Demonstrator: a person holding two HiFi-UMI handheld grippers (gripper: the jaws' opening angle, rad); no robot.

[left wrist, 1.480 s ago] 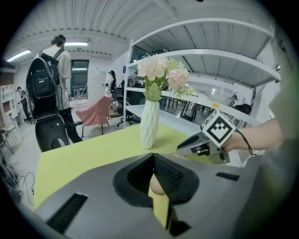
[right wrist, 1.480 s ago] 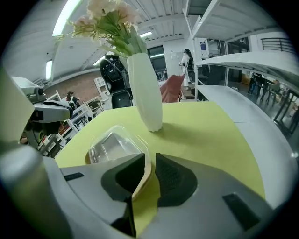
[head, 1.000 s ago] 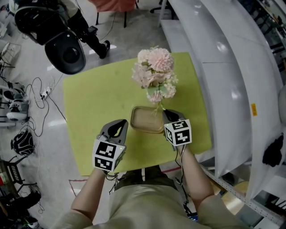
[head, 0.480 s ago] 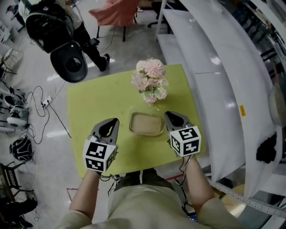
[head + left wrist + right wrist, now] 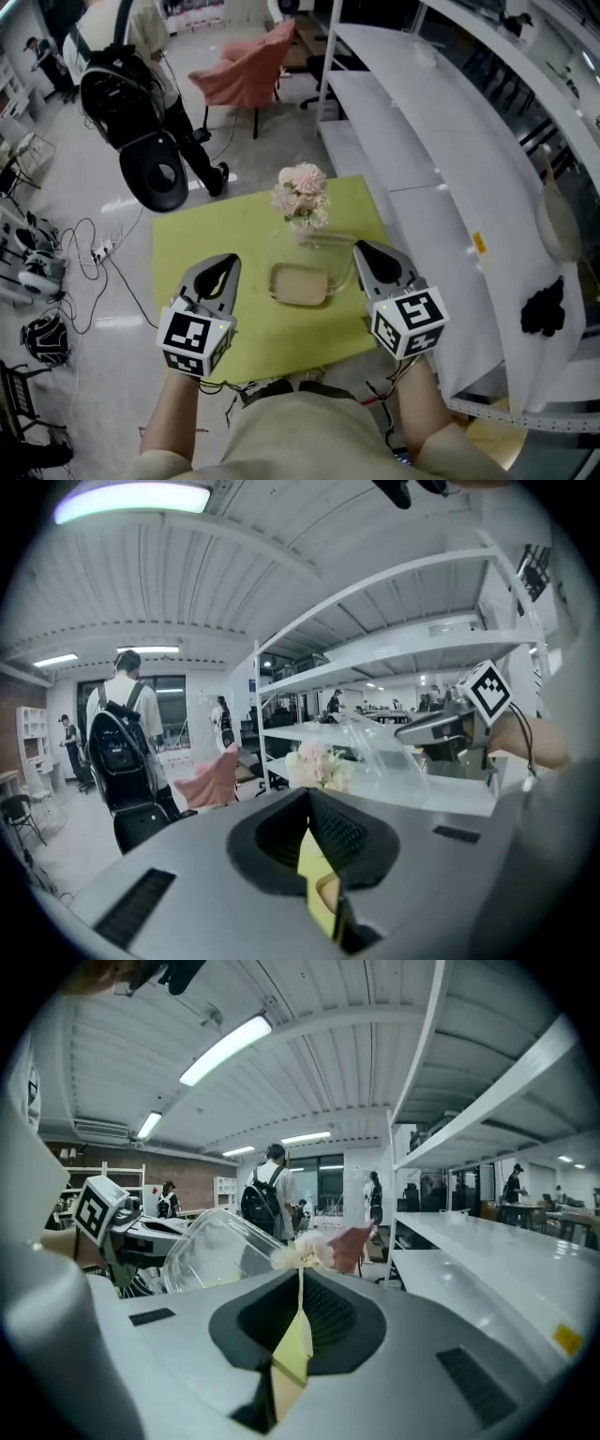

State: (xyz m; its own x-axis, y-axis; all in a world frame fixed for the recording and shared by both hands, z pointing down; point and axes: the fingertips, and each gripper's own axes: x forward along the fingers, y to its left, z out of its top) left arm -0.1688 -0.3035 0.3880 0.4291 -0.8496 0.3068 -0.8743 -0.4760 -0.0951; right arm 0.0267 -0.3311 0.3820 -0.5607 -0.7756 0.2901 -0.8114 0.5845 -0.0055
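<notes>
Glossy clear plastic, matt grey shells

The clear lid at the tip of the right gripper is thin, shiny, transparent plastic. That gripper and the left gripper look like smooth matt grey plastic; below them, the yellow-green tabletop is matt.

We see a yellow-green table standing on a grey floor, its right side close to long white shelving. Two things rest on its top. A vase of pink flowers stands near the far edge, and a shallow tan container lies just in front of it, about midway across.
</notes>
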